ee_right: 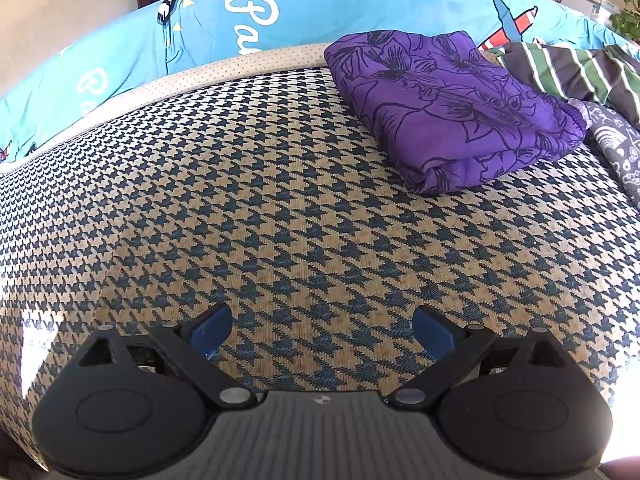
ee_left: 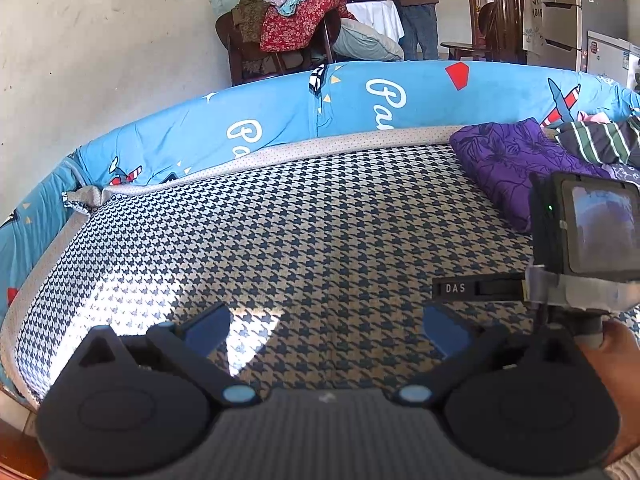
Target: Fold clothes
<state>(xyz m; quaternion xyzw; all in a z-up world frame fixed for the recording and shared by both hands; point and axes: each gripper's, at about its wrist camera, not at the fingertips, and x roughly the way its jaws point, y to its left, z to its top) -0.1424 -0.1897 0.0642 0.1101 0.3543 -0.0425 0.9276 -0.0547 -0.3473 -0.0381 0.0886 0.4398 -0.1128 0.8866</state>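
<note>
Surface: bed or mattress with a houndstooth cover point(ee_right: 280, 208), navy on tan, bare across its middle. A sunlit patch washes out the weave at the near left edge in the left wrist view.

Border: blue printed bolster point(ee_left: 280, 116) running along the far side, white script lettering cut off by a fold; a dotted white strip lies between it and the cover.

Garments: folded purple floral cloth point(ee_right: 452, 108) lying on the cover at far right, folded edge toward the camera. Just beyond it, a striped green-and-dark garment point(ee_right: 576, 72), bunched, its shape hard to read. A dark patterned fabric point(ee_right: 620, 152) at the right edge is cropped by the frame.

Background: chair heaped with clothes point(ee_left: 288, 20) against the wall; a standing person point(ee_left: 418, 4), head out of frame; a fridge point(ee_left: 576, 8) at far right, distorted by the lens.

Tools: left gripper point(ee_left: 326, 330) fingers spread wide above bare cover, holding nothing. Right gripper point(ee_right: 322, 330) likewise spread wide and empty, well short of the purple cloth. In the left view the right unit's camera block point(ee_left: 588, 224) and a hand point(ee_left: 620, 364) intrude at right, partly cropped.
</note>
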